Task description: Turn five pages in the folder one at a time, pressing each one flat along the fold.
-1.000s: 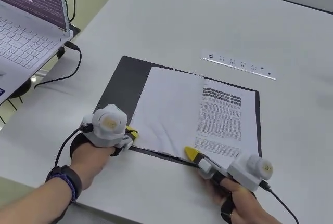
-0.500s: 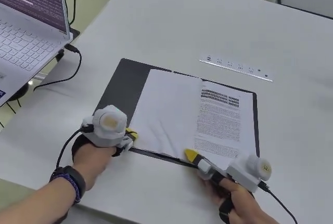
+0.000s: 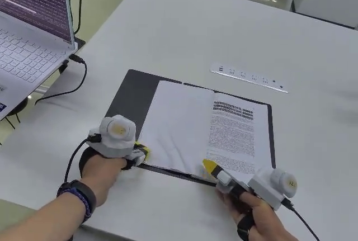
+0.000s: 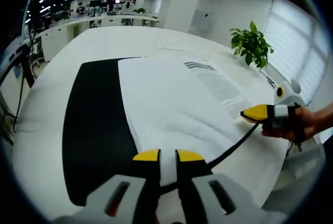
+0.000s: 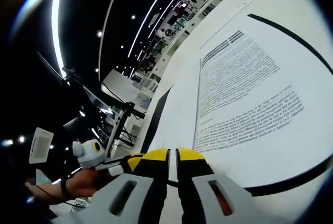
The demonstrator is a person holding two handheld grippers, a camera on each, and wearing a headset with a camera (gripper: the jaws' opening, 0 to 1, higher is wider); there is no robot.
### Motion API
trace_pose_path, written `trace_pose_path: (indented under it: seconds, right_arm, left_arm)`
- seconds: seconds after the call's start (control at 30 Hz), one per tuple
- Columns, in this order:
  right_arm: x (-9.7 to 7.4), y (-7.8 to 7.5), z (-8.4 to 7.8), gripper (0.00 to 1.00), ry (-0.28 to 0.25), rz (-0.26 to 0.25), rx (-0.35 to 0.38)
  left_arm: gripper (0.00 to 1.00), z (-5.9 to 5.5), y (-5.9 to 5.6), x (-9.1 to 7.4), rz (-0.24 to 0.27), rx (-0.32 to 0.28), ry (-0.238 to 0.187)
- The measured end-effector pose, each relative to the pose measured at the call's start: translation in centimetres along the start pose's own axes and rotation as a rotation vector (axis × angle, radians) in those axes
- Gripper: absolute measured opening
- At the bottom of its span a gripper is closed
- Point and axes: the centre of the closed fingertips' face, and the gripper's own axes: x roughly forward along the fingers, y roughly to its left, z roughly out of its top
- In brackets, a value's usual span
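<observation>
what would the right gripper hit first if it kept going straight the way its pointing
Most likely the blank page, low beside the fold: the right gripper points across it. The left gripper sits further on, off that line, though depth is unclear.

Slight creep of right gripper [image 3: 210,167] along near edge of folder [image 3: 126,98], toward the printed side. Yellow tips now on bottom corner of printed page [image 3: 238,135], just past fold [image 3: 210,123]; a second ago astride foot of fold. Rest of the apparent drift in head view down to the camera, not the things.
</observation>
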Motion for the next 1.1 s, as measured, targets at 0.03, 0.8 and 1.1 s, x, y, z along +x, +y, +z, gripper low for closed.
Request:
trace_pose_path:
  seconds: [0.03, 0.8, 1.1]
  right_arm:
    - [-0.2, 0.0, 0.3, 0.06, -0.008, -0.006, -0.007]
    - [-7.3, -2.0, 5.9, 0.29, -0.147, -0.185, -0.117]
    - [-9.3, -2.2, 5.7, 0.33, -0.108, -0.228, -0.235]
  left_arm:
    - [0.11, 0.2, -0.2, -0.2, -0.002, 0.003, -0.005]
    - [0.31, 2.4, -0.7, -5.3, 0.024, 0.076, -0.070]
    - [0.36, 3.3, -0.6, -7.6, 0.033, 0.136, -0.082]
